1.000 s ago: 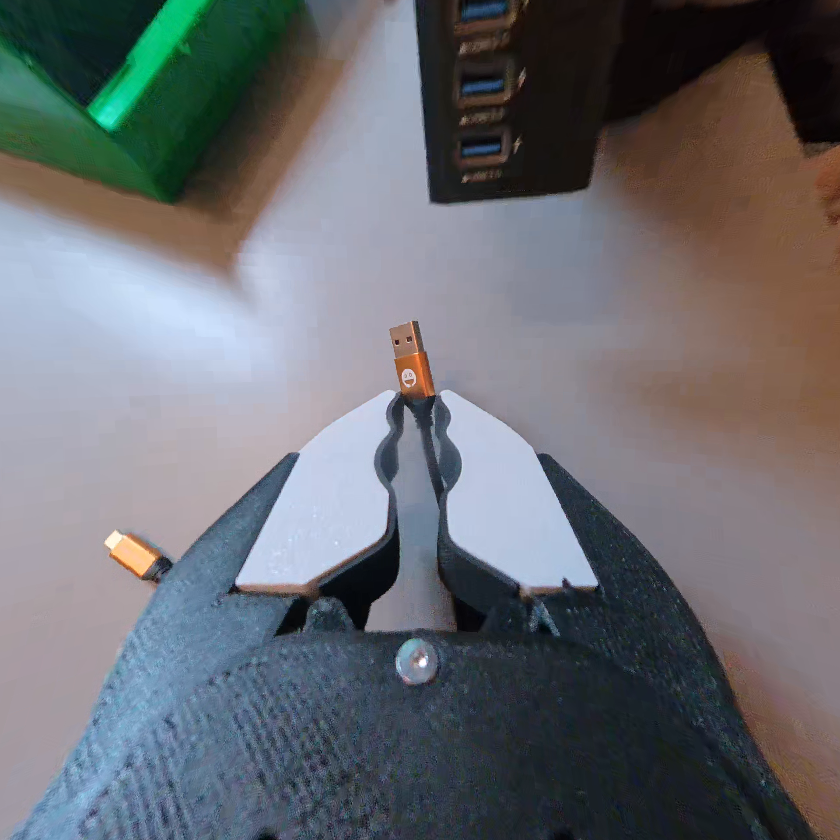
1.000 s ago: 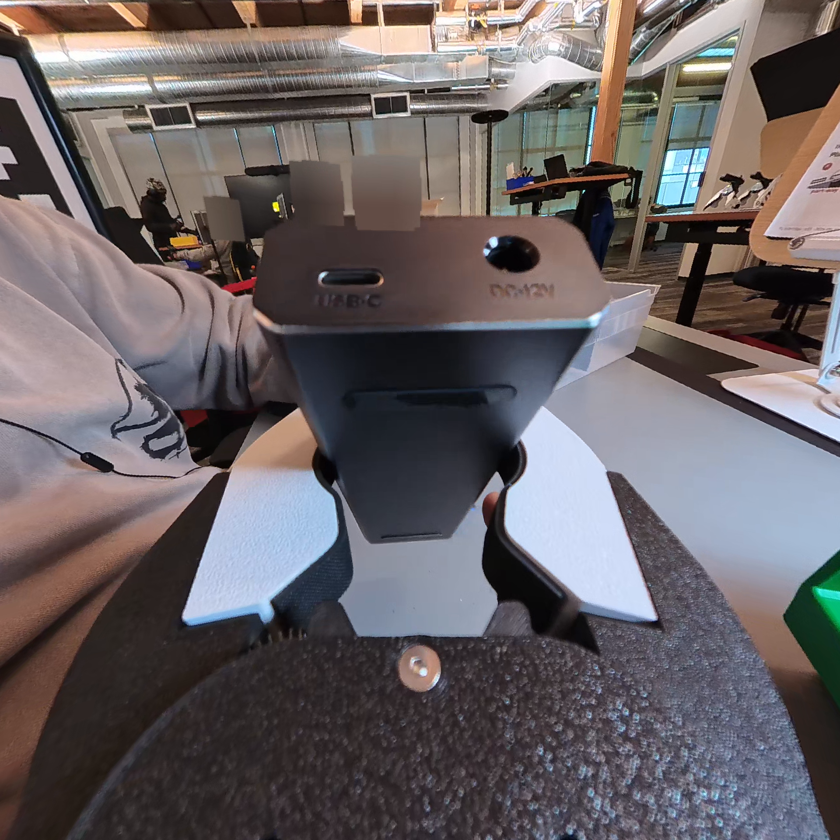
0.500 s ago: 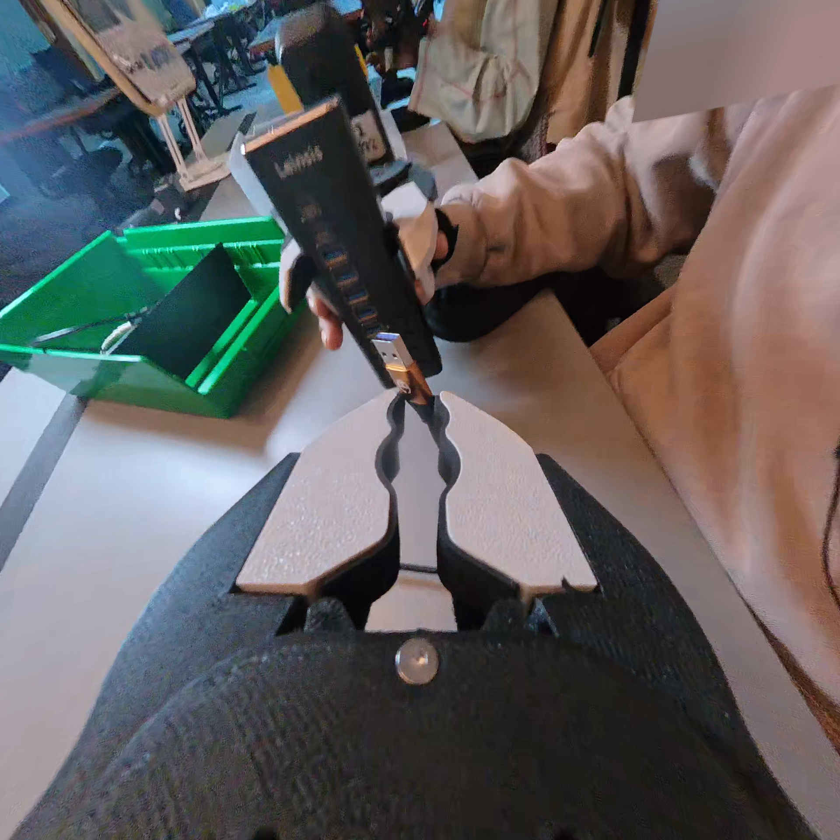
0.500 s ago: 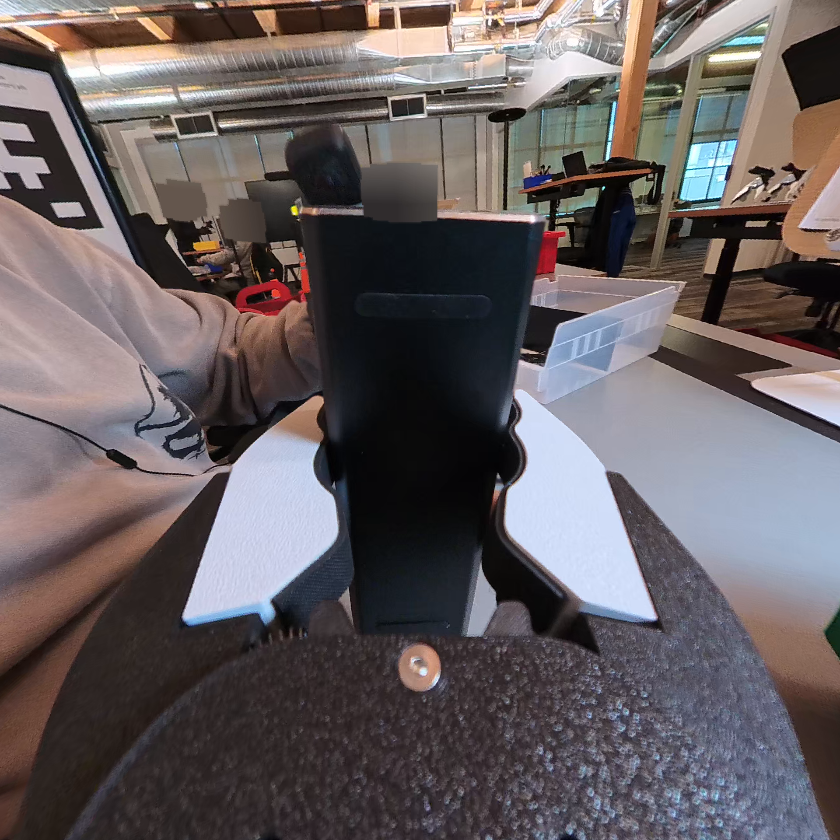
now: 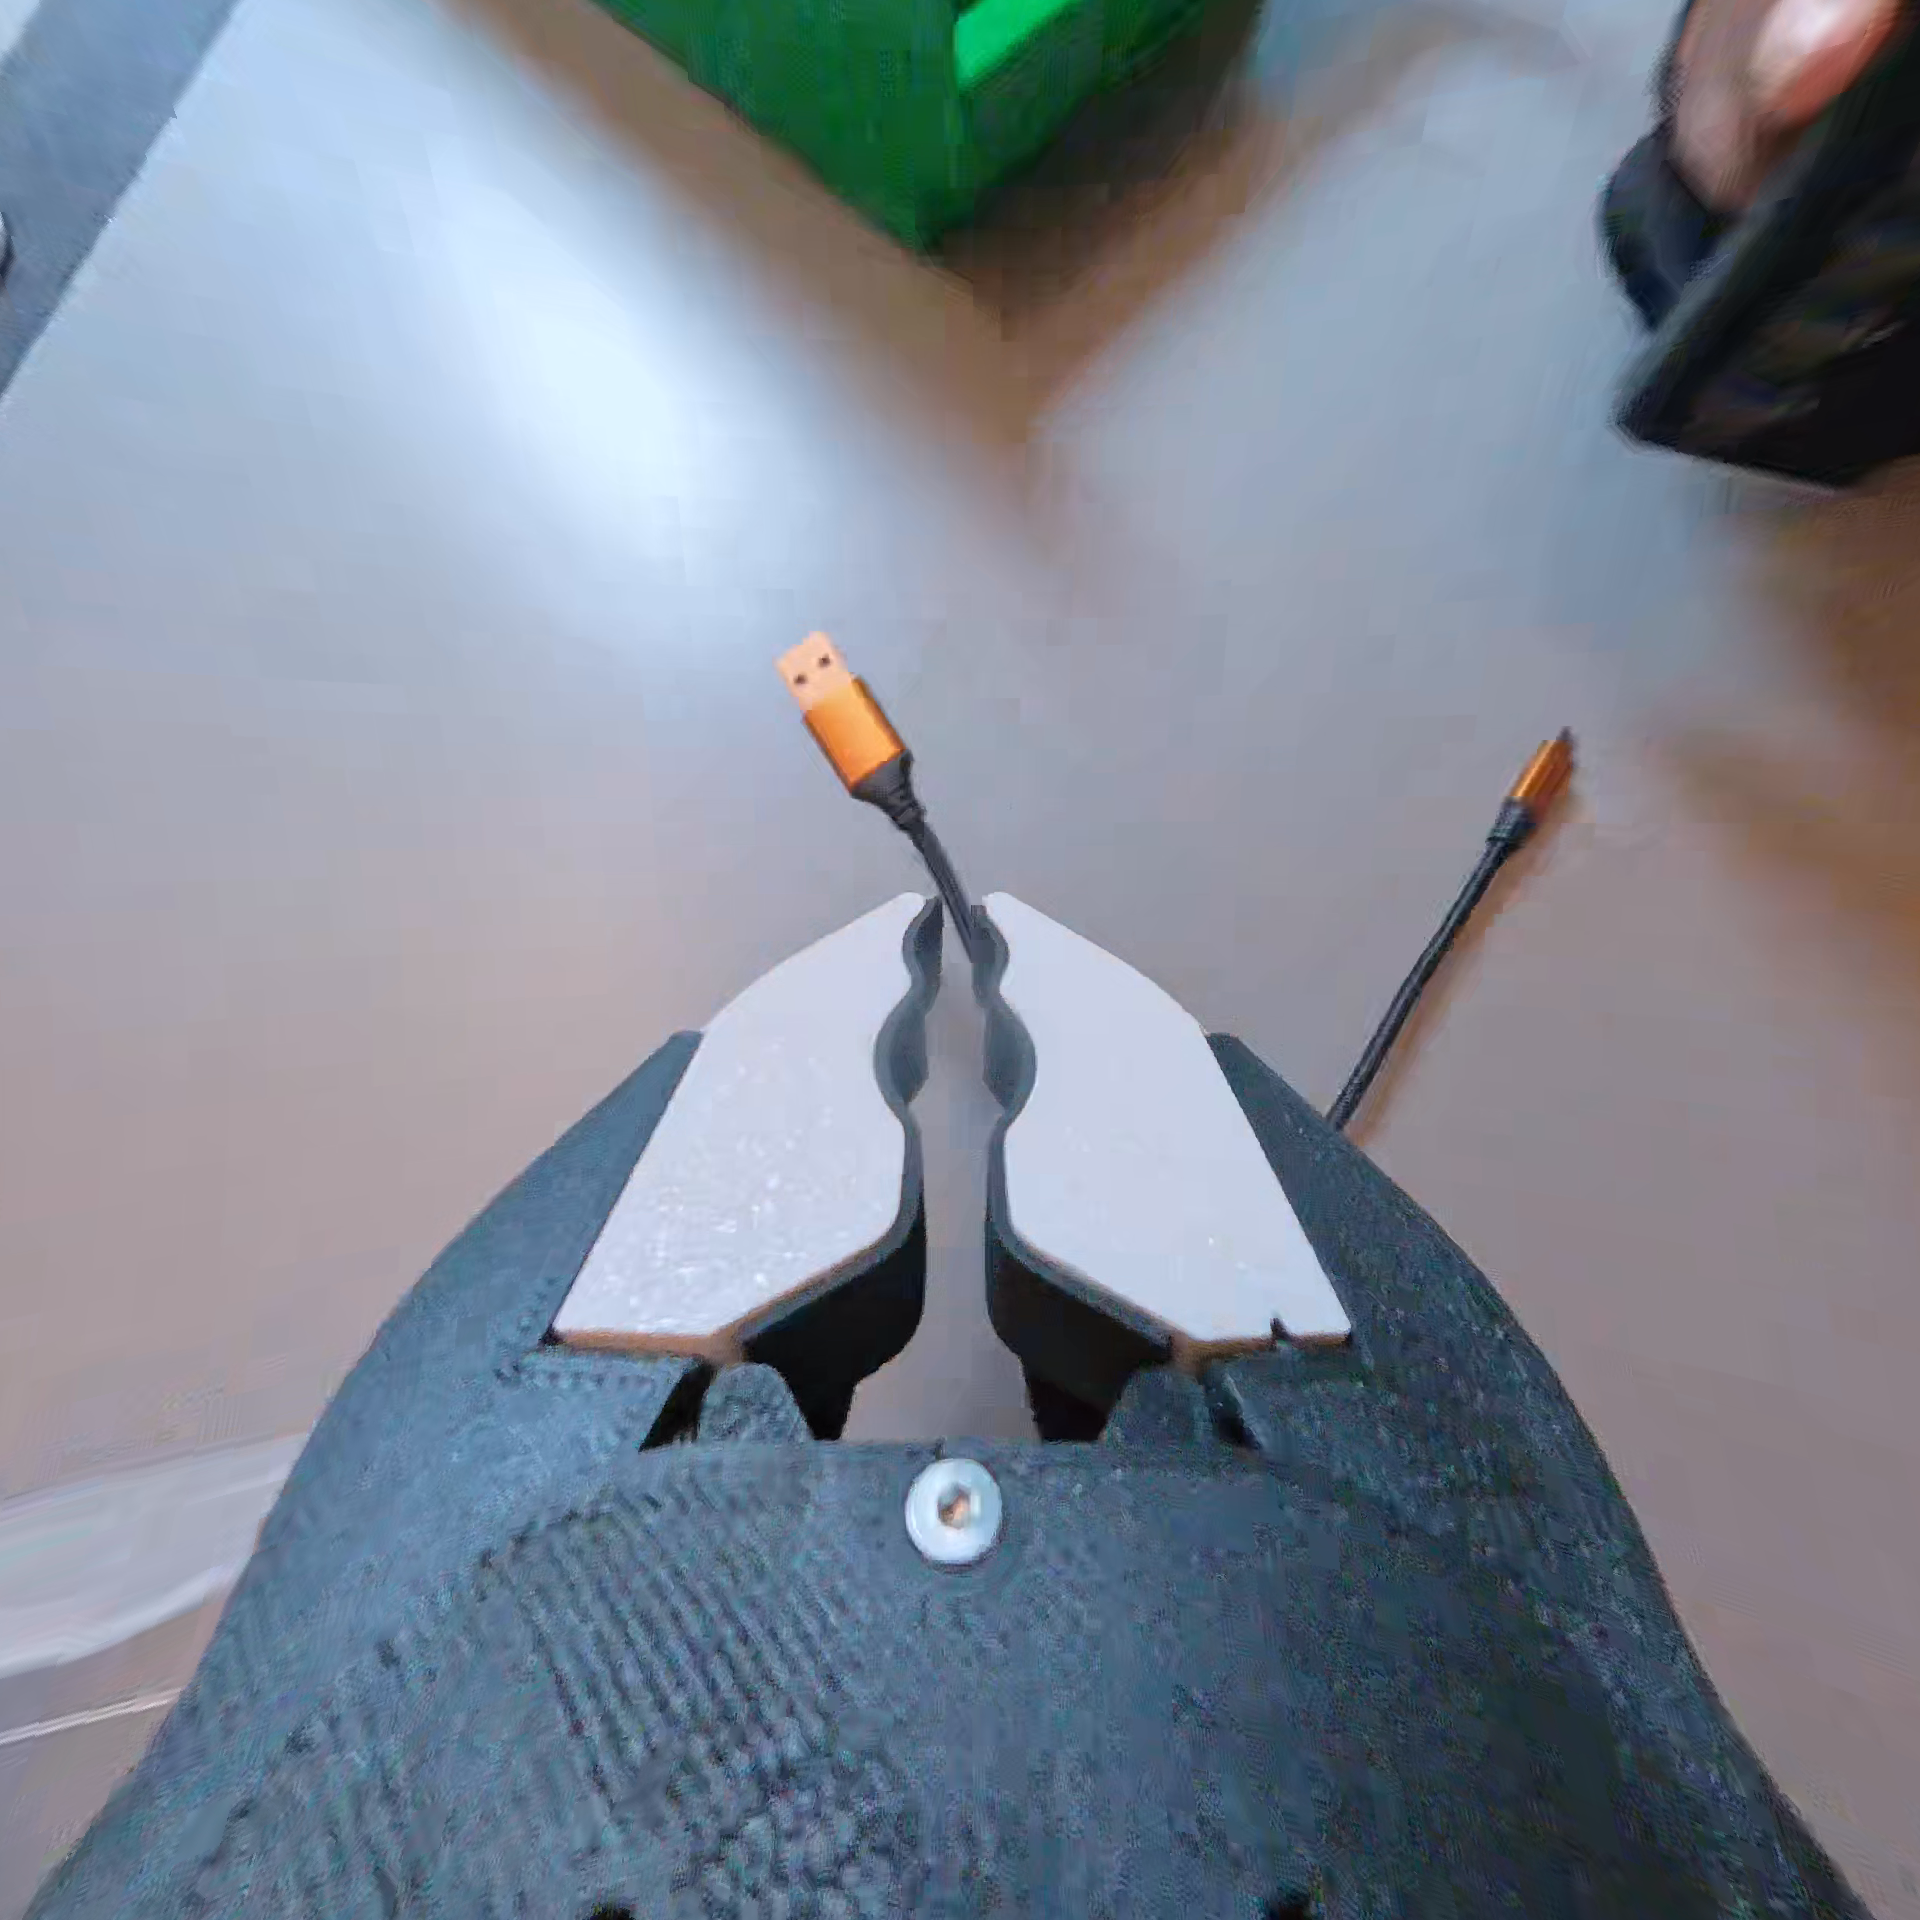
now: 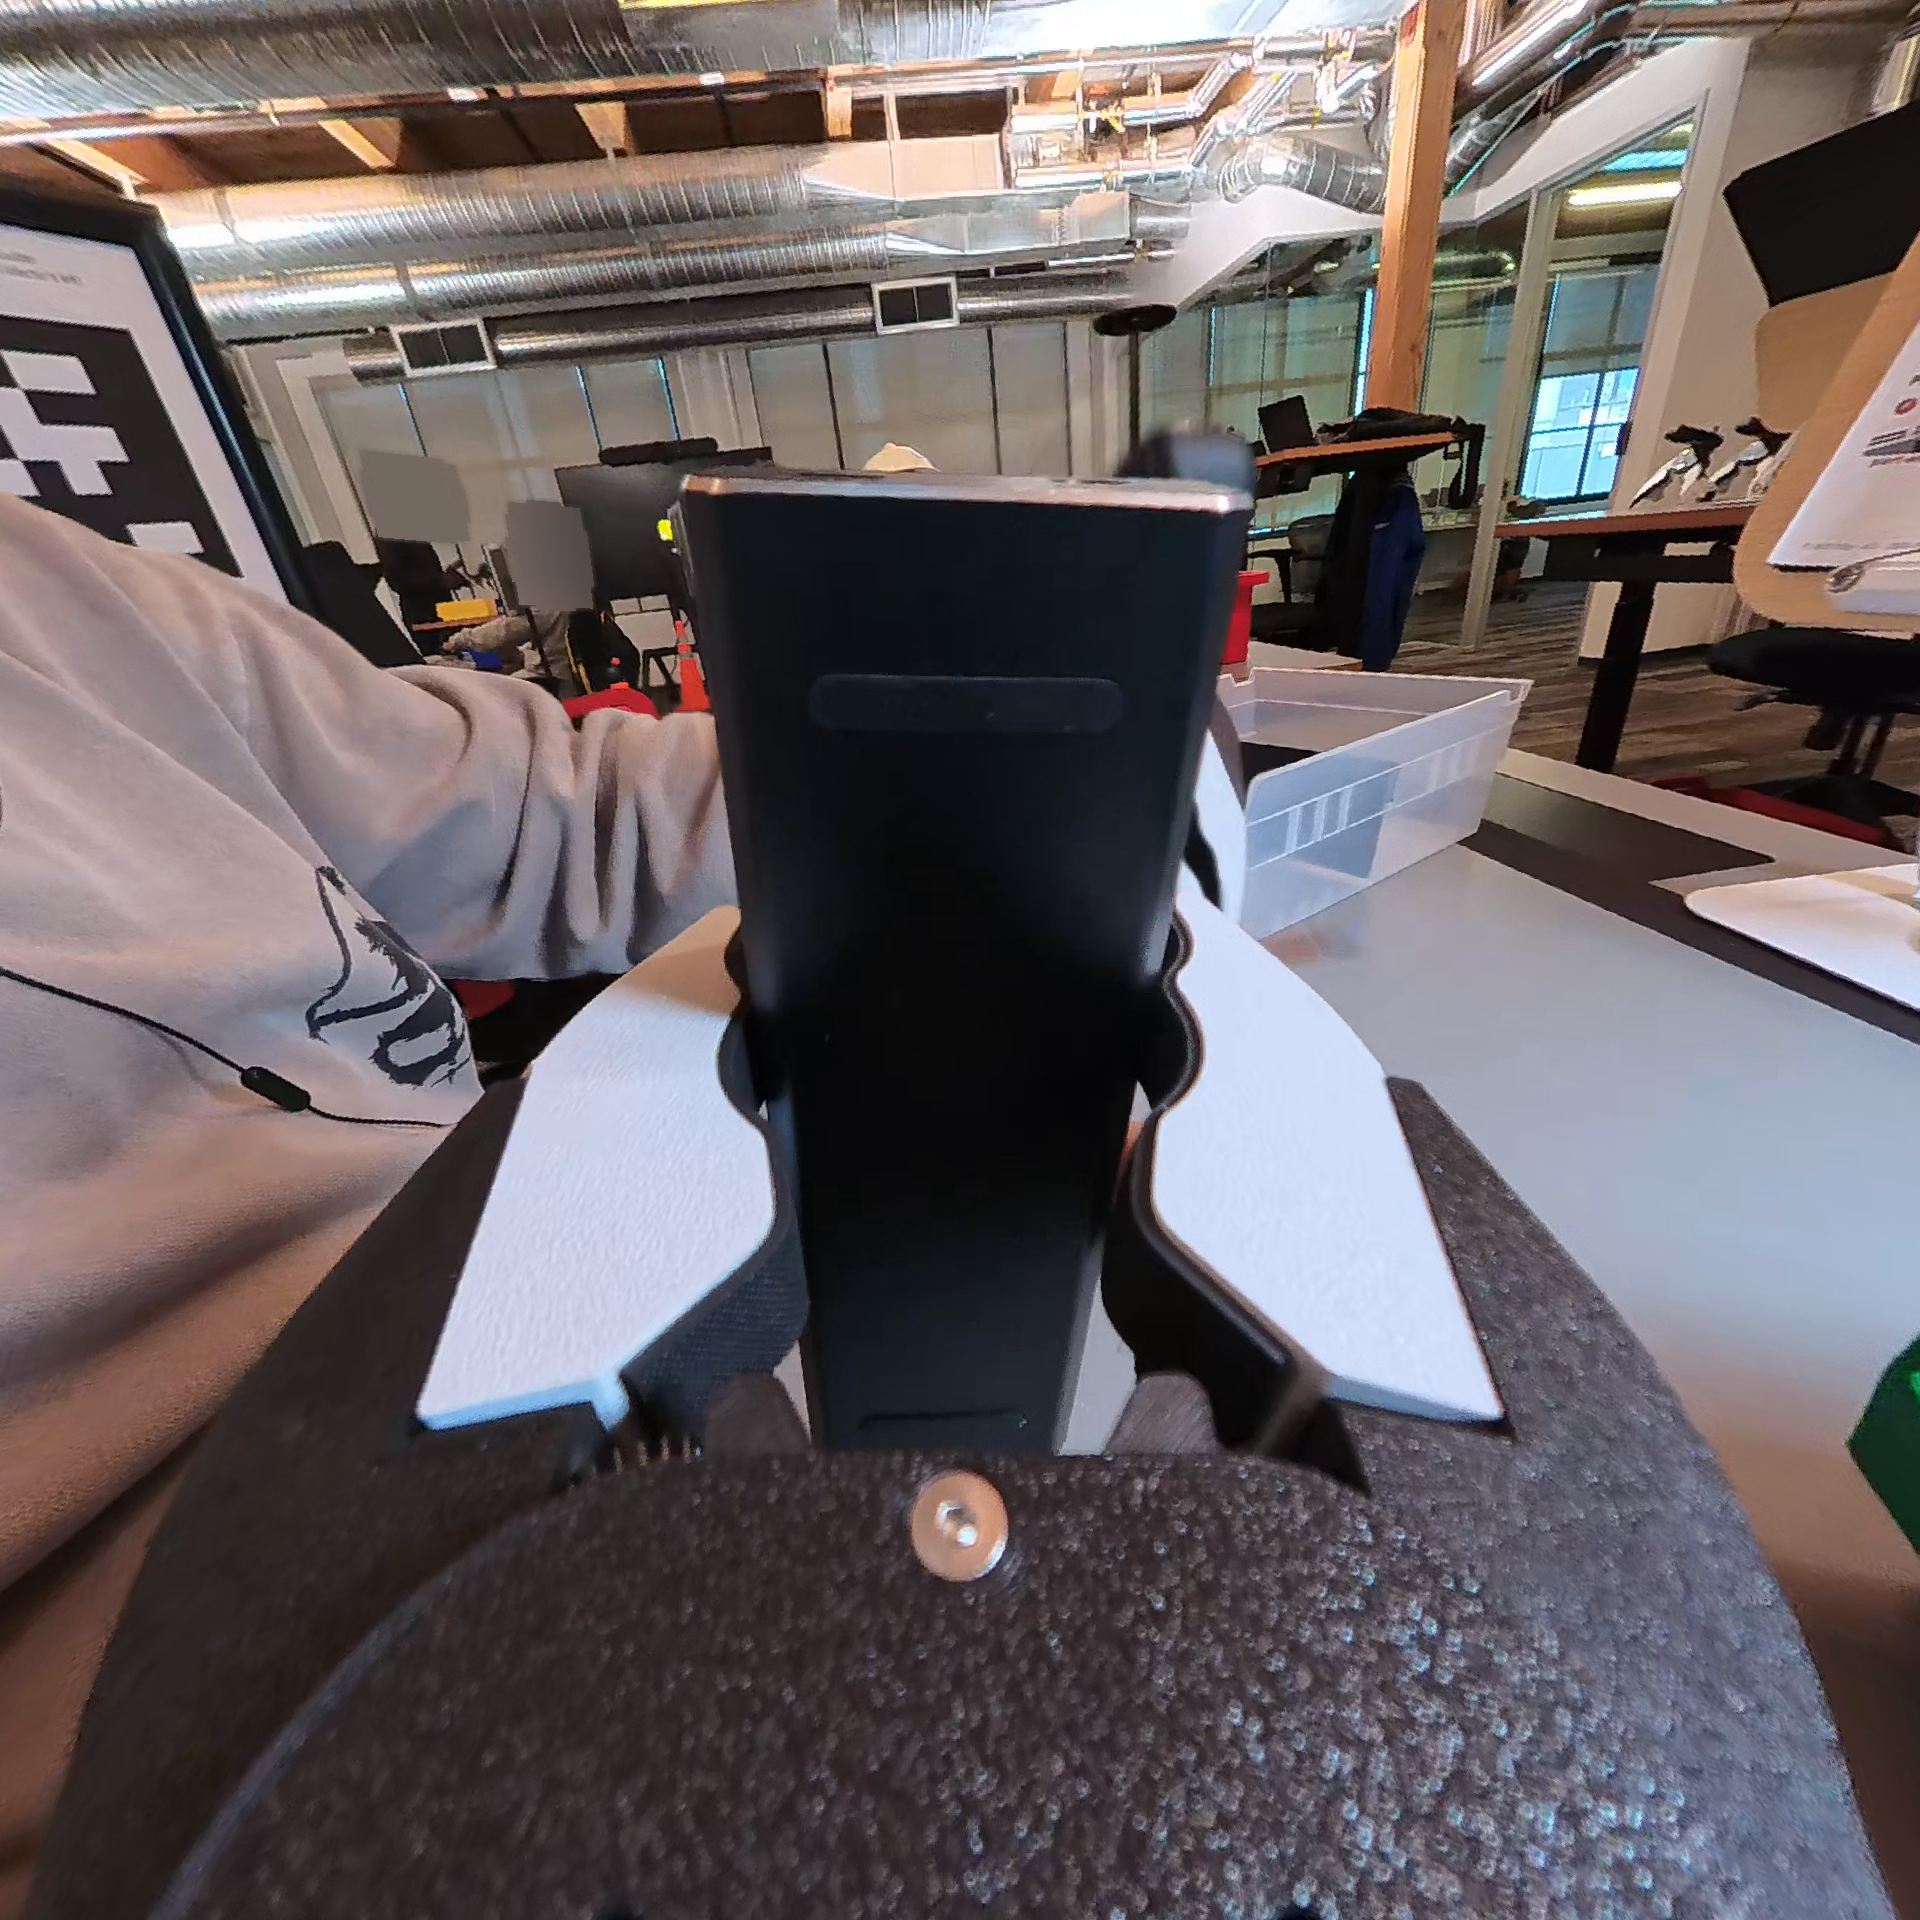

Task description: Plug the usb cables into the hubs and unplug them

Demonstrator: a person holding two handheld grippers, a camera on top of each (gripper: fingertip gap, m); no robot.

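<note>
The left claw (image 5: 961, 909) is seen nearly pressed together, its tips pinching a thin black cable (image 5: 940, 868) just behind the plug. The orange USB plug (image 5: 836, 707) is held beyond the tips, tilted toward the far left, above the grey table (image 5: 416, 623). The cable seems to be gripped on the cord rather than on the plug body, so the plug is likely free to droop and swing. The cable's other end (image 5: 1538, 774), a smaller orange connector, lies on the table to the right, its cord running back under the claw. A green bin (image 5: 914, 114) is seen at the far edge. At the far right, a blurred dark shape with a hand on it is glimpsed; it is probably the hub, well apart from the plug.

In the right wrist view, the right claw (image 6: 961, 1029) is spread wide and clamped on the two sides of the black hub (image 6: 966, 831). The hub is held upright with its flat back toward the camera, so the ports cannot be seen here. It is presumably steadied this way so that a plug can be pushed in or pulled out. A grey sleeve (image 6: 364, 790) is seen at the left, and a clear bin (image 6: 1371, 758) rests on the table at the far right.
</note>
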